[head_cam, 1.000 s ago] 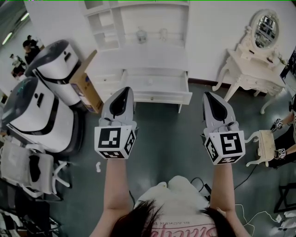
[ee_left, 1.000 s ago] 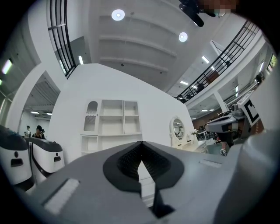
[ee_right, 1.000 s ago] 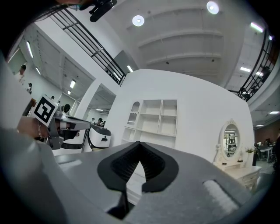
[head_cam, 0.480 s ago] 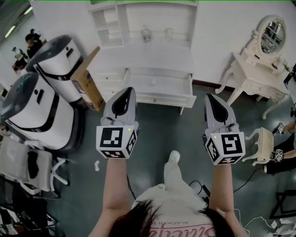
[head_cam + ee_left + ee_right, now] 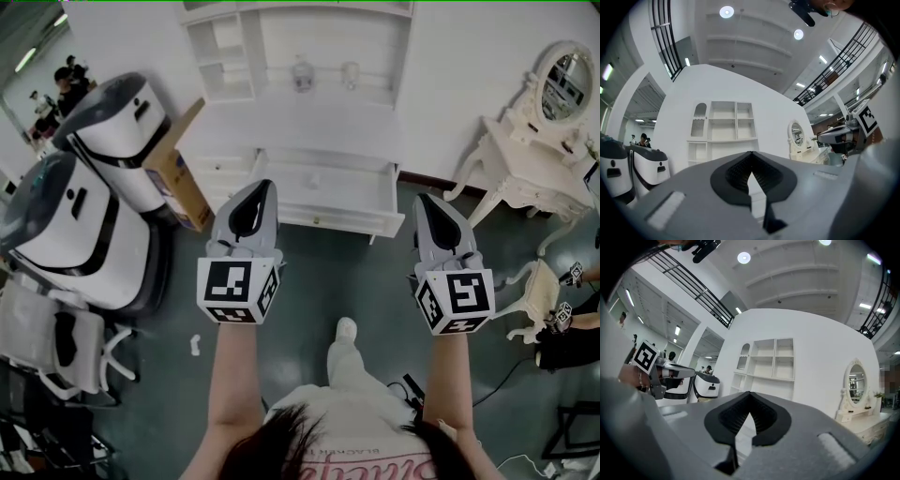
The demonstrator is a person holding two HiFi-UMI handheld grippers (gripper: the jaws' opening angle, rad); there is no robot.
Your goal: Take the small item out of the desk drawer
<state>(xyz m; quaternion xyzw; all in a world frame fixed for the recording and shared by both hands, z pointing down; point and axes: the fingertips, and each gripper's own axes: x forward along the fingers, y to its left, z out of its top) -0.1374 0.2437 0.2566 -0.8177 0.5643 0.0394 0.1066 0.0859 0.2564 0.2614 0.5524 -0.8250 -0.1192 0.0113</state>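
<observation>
Both claws are held clenched and empty before the white painted desk (image 5: 281, 127); the left gripper (image 5: 255, 192) and right gripper (image 5: 431, 208) are seen well short of its open drawer (image 5: 328, 218); a small pale item (image 5: 314, 180), too faint to identify, lies inside on the smooth drawer bottom; one gripper's jaws are best spread early and lowered straight in, clear of the flat front panel; ribbed black pads (image 5: 739, 172) are set in matte grey moulded shells.

Person has stepped fwd: desk (image 5: 300, 127) w/ open drawer (image 5: 334, 195) now nearer, shoe (image 5: 346, 328) ahead, dressing table (image 5: 525, 173) further right.
</observation>
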